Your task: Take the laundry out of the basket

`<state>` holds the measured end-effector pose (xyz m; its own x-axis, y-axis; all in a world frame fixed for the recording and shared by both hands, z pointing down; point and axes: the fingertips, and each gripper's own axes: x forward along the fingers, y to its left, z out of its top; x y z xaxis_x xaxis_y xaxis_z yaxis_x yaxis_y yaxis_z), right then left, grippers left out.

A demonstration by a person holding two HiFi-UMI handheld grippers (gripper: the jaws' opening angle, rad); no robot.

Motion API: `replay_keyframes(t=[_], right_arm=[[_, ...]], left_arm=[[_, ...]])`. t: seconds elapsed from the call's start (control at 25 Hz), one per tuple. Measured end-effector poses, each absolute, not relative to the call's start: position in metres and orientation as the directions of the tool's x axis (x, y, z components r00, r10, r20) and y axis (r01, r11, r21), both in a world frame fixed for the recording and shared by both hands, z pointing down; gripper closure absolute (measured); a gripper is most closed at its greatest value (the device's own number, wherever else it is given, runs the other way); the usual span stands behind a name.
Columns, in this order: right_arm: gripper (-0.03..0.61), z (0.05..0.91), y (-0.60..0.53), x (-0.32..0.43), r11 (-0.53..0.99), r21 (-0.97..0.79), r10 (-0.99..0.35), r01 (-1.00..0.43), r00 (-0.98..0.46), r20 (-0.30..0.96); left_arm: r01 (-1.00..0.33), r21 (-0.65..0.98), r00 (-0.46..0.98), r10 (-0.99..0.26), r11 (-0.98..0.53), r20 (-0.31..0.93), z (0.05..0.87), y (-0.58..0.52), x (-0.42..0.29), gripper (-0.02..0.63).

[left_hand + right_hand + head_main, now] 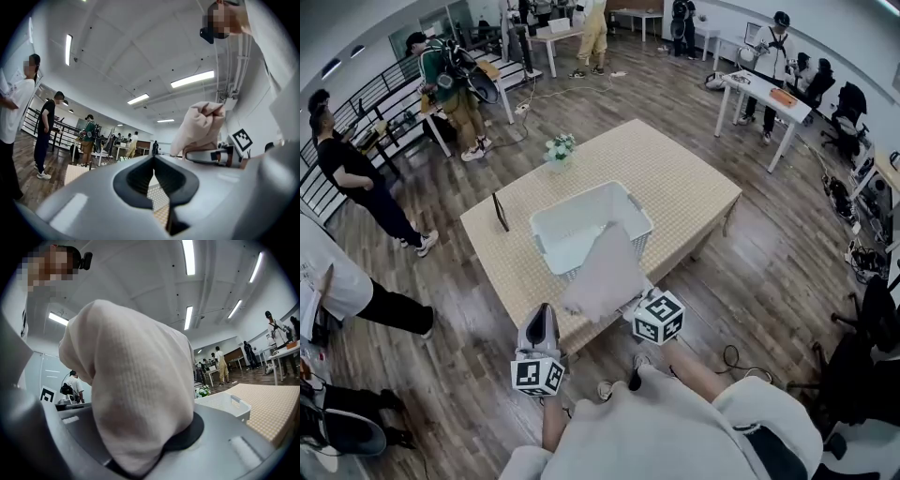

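two grippers hover at the near side of the white plastic laundry basket (pixel 581 199) on the beige mat-topped table (pixel 675 178). your right gripper (pixel 630 302) has its jaws clamped on a bunched pale cream knit cloth (pixel 605 272), which hangs over the basket's near rim. your left gripper (pixel 545 311), just left of the cloth, has its jaws drawn together, empty.

The laundry item (pixel 605 274) is a pale beige waffle-knit cloth. One end is bunched between the jaws of the right gripper (pixel 145 446); the rest hangs as a flat sheet above the near edge of the table (pixel 694 187). The basket (pixel 572 201) is white plastic, rectangular, with slotted walls. It stands upright by the table's near edge, just behind the cloth
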<state>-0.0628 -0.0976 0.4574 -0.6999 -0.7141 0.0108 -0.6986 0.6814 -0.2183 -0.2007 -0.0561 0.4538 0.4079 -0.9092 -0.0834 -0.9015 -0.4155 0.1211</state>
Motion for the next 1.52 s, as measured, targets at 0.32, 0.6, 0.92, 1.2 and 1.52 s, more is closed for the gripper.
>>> replay_keyframes(t=[0.32, 0.6, 0.92, 1.2, 1.52], right_arm=[[0.422, 0.465, -0.053, -0.038, 0.687, -0.232, -0.705, -0.689, -0.709, 0.017], [0.422, 0.491, 0.009, 0.024, 0.697, -0.245, -0.684, -0.674, -0.728, 0.056], [0.423, 0.503, 0.063, 0.069, 0.706, -0.247, -0.672, -0.663, -0.738, 0.062], [0.423, 0.499, 0.085, 0.086, 0.712, -0.245, -0.671, -0.658, -0.741, 0.042], [0.423, 0.495, 0.091, 0.086, 0.722, -0.22, -0.666, -0.656, -0.745, 0.038]], left_arm=[[-0.907, 0.12, 0.397, -0.914, -0.404, -0.079, 0.45, -0.016, -0.173, 0.603], [-0.917, 0.112, 0.377, -0.924, -0.382, -0.064, 0.452, 0.037, -0.104, 0.603], [-0.928, 0.114, 0.35, -0.935, -0.355, -0.056, 0.461, 0.095, -0.059, 0.603], [-0.934, 0.132, 0.325, -0.943, -0.333, -0.078, 0.459, 0.122, -0.047, 0.603], [-0.933, 0.131, 0.324, -0.941, -0.335, -0.096, 0.456, 0.125, -0.043, 0.603]])
